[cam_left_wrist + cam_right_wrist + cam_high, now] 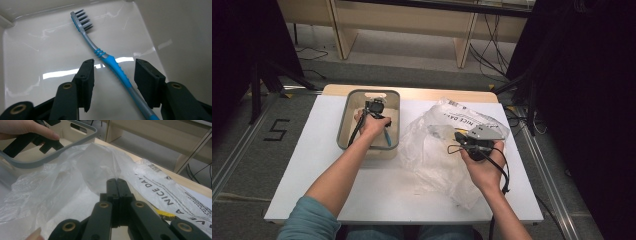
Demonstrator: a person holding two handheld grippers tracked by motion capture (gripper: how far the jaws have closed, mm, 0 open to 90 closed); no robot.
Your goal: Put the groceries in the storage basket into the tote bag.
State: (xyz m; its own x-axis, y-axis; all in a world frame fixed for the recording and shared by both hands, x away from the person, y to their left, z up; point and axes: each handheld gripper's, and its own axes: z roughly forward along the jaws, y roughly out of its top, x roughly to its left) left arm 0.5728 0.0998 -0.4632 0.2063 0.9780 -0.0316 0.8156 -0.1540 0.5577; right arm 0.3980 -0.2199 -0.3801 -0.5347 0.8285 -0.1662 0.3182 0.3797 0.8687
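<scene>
Left gripper view: left gripper (113,72) jaws apart, straddling blue toothbrush (107,58) handle, pads not touching; toothbrush lies flat on bin (343,120) floor, near its right wall. Right gripper (117,185) clenched on clear plastic bag (75,177) at table's (312,150) right half.

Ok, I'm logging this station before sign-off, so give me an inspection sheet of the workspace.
Surface: white table, bare in front.
Job's things: blue toothbrush lying flat in the grey-rimmed bin; clear plastic bag crumpled beside the bin.
Clutter: nothing seen.
Grippers: left claw lowered in the bin, jaws straddling the toothbrush handle, pads not pressing; right claw pinched shut on the plastic bag.
Cables: black cable trailing from the right claw; more on the floor behind.
Surroundings: wooden furniture behind, a taped 5 on the floor.
</scene>
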